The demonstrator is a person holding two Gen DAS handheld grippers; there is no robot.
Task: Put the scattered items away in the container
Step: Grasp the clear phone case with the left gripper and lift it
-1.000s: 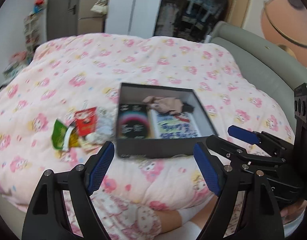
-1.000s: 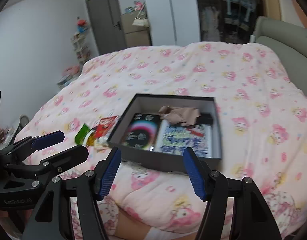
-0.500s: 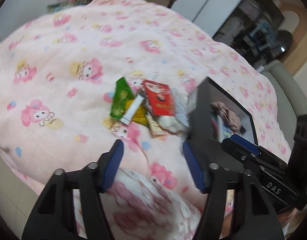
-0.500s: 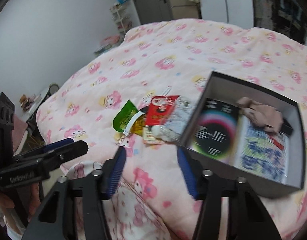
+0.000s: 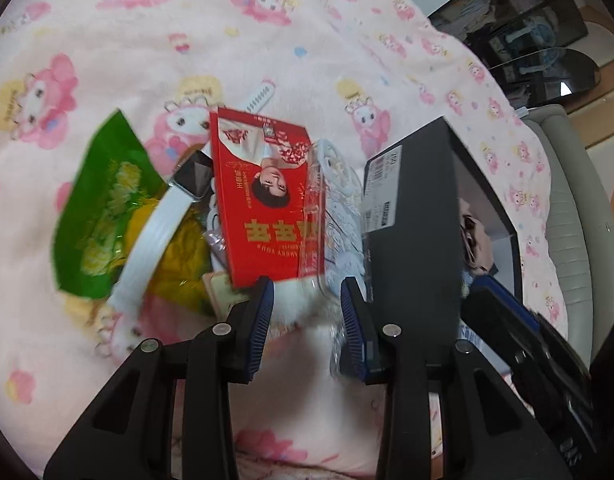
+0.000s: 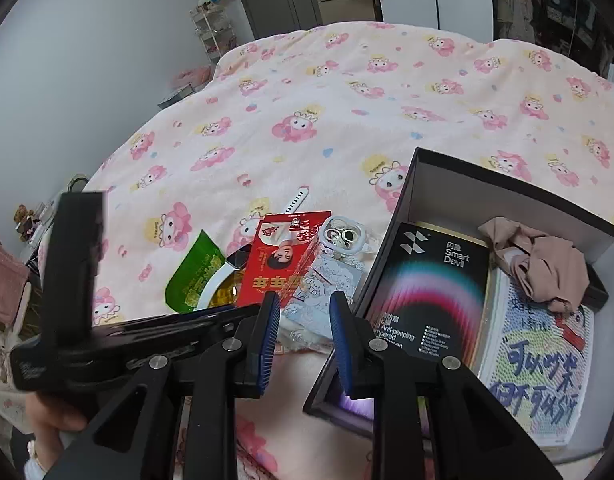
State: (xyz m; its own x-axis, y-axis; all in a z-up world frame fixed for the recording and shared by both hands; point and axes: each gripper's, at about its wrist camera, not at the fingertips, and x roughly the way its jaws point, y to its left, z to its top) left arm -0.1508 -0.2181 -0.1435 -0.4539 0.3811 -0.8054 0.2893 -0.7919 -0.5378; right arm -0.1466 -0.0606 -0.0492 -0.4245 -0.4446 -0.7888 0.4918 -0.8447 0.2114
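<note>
Red packet (image 5: 267, 204) nears left claw (image 5: 307, 312); only right view shows, seemingly, box (image 6: 415, 184) contents.

Yellow packet (image 5: 179, 268) mostly under watch (image 5: 155, 232)

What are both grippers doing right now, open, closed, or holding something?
Left gripper: open, empty, at the near edge of the clear phone case.
Right gripper: open, empty.

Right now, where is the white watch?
In both views the watch lies on the blanket left of the box, its strap draped over the green packet, beside the red packet.
</note>
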